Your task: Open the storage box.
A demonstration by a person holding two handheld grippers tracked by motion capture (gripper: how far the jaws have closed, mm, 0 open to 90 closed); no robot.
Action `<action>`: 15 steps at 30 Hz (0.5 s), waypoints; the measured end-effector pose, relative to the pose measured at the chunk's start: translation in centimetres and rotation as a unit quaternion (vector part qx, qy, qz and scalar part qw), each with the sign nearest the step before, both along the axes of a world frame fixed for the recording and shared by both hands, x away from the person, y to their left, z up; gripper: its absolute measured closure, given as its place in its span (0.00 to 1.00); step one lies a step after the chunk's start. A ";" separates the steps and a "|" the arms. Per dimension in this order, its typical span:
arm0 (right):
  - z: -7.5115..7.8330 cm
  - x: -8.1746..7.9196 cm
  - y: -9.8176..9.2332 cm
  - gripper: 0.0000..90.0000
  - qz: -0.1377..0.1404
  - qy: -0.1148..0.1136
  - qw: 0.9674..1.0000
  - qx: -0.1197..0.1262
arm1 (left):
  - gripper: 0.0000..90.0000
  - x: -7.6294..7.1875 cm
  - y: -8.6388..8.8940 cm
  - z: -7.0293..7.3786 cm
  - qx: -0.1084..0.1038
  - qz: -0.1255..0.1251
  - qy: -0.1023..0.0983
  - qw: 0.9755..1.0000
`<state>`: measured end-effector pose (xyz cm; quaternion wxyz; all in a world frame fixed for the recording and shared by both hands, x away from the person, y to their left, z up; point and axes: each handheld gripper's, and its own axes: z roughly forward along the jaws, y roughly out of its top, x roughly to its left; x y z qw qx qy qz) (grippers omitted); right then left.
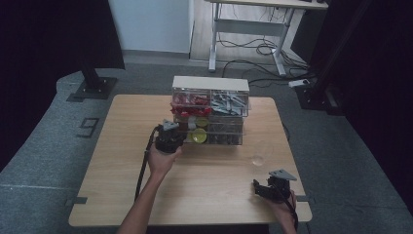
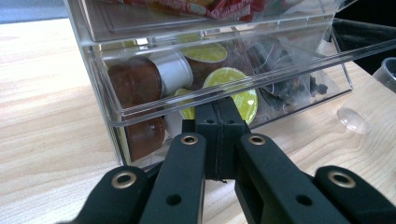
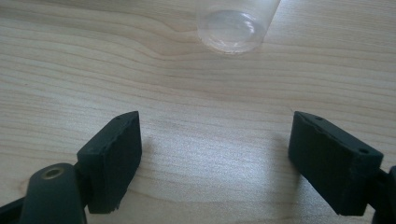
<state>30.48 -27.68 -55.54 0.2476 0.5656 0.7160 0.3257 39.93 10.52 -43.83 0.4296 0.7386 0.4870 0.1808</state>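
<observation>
- The left gripper (image 1: 171,130) is at the front of the clear organizer (image 1: 210,111), which stands at the middle of the counter's (image 1: 117,165) far edge.
- Its jaws are pressed together with nothing between them; the tips are at the clear front edge of the lower drawer (image 2: 224,93), which is pulled out a little.
- In this drawer lie coffee capsules (image 2: 233,88), brown, silver and yellow-green.
- The right gripper (image 1: 265,190) rests near the near right corner of the counter, its jaws wide apart and holding nothing.
- A clear cup (image 3: 236,23) lies on its side just ahead of the right gripper, between it and the organizer.
</observation>
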 end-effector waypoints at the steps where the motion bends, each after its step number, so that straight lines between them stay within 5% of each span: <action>1: 0.0 0.0 0.0 0.19 0.000 0.000 1.000 0.000 | 1.00 0.1 0.1 0.1 0.000 0.002 -0.002 1.000; 15: 0.0 0.0 0.0 0.19 -0.001 0.001 1.000 0.001 | 1.00 0.7 0.4 1.1 -0.007 0.010 -0.009 1.000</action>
